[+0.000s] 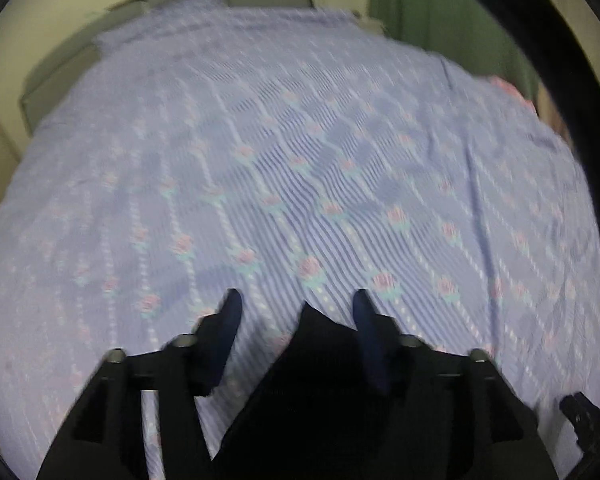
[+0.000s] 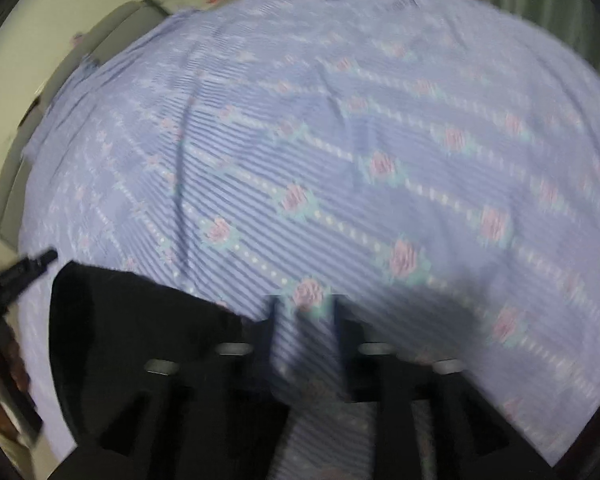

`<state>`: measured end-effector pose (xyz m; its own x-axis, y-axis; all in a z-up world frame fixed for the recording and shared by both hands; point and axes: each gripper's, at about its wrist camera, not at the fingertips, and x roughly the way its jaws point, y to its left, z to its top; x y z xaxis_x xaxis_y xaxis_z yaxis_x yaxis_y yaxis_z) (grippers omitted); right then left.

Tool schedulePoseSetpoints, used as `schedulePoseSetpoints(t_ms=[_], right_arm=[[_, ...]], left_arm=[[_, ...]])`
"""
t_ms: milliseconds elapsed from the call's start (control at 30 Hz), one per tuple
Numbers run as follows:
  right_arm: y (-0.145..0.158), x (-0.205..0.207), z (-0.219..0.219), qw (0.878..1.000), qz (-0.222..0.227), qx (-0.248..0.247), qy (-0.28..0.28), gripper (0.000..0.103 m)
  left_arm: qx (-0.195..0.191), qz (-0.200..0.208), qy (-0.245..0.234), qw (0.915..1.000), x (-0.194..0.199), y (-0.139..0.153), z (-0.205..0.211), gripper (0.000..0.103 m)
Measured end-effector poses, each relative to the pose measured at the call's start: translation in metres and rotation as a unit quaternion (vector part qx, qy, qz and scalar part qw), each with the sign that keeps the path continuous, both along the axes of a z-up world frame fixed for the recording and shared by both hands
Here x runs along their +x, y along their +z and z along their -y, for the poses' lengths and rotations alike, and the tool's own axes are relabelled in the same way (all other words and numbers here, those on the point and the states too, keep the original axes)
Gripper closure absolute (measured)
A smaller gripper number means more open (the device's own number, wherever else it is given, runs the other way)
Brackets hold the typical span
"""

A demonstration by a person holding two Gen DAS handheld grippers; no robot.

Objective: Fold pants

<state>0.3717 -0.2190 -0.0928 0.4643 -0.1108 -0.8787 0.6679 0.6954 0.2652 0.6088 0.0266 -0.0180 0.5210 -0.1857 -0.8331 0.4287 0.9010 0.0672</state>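
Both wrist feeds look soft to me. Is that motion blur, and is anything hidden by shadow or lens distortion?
Left wrist view: the floral bedspread is smeared by motion blur, and the fisheye bulges it. The black pants lose all detail in darkness. Right wrist view: blur is heavier, and a shadow darkens the cloth beside the right gripper.

A bed [image 1: 284, 128] carries everything, spread with a lilac striped sheet [image 2: 340, 152] dotted with pink roses. Black pants [image 2: 140, 320] lie directly on the sheet, at its near edge, their fabric flat against it.
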Motion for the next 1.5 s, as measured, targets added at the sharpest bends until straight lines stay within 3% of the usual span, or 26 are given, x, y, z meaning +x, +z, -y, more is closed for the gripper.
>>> schedulePoseSetpoints(t_ms=[100,200,300,433,600,800,867,967,1033,1100,1233,1500], right_arm=[[0.021,0.006,-0.003,0.998,0.026,-0.027,0.055,0.047],[0.033,0.012,0.004,0.993,0.051,0.003,0.109,0.047],[0.039,0.024,0.008,0.984,0.059,0.016,0.169,0.047],[0.047,0.035,0.002,0.965,0.07,-0.009,0.253,0.047],[0.046,0.045,-0.02,0.935,0.073,-0.014,0.347,0.047],[0.028,0.055,-0.041,0.902,0.065,-0.005,0.426,0.047],[0.024,0.057,-0.044,0.904,0.062,-0.006,0.424,0.047],[0.018,0.061,-0.046,0.918,0.07,0.01,0.39,0.047],[0.013,0.064,-0.05,0.92,0.066,0.02,0.385,0.047],[0.01,0.067,-0.056,0.918,0.06,0.016,0.391,0.047],[0.008,0.072,-0.066,0.914,0.057,-0.021,0.401,0.047],[0.004,0.082,-0.081,0.901,0.048,-0.035,0.429,0.047]], left_arm=[[-0.01,0.038,0.052,0.9979,-0.021,0.028,-0.027,0.044],[-0.039,0.051,0.105,0.9924,-0.045,0.047,-0.061,0.036],[-0.046,0.057,0.141,0.9873,-0.085,0.055,-0.09,0.035],[-0.057,0.041,0.192,0.9789,-0.144,0.048,-0.124,0.034],[-0.115,0.019,0.243,0.9629,-0.199,0.025,-0.142,0.023],[-0.191,-0.022,0.286,0.9386,-0.23,-0.013,-0.158,0.022],[-0.223,-0.03,0.297,0.9281,-0.235,-0.026,-0.165,0.018],[-0.264,-0.05,0.317,0.9097,-0.23,-0.052,-0.172,0.017],[-0.287,-0.07,0.318,0.9011,-0.224,-0.07,-0.176,0.017],[-0.308,-0.089,0.32,0.8915,-0.219,-0.086,-0.179,0.018],[-0.325,-0.114,0.323,0.8814,-0.213,-0.11,-0.187,0.018],[-0.411,-0.137,0.302,0.849,-0.209,-0.131,-0.191,0.018]])
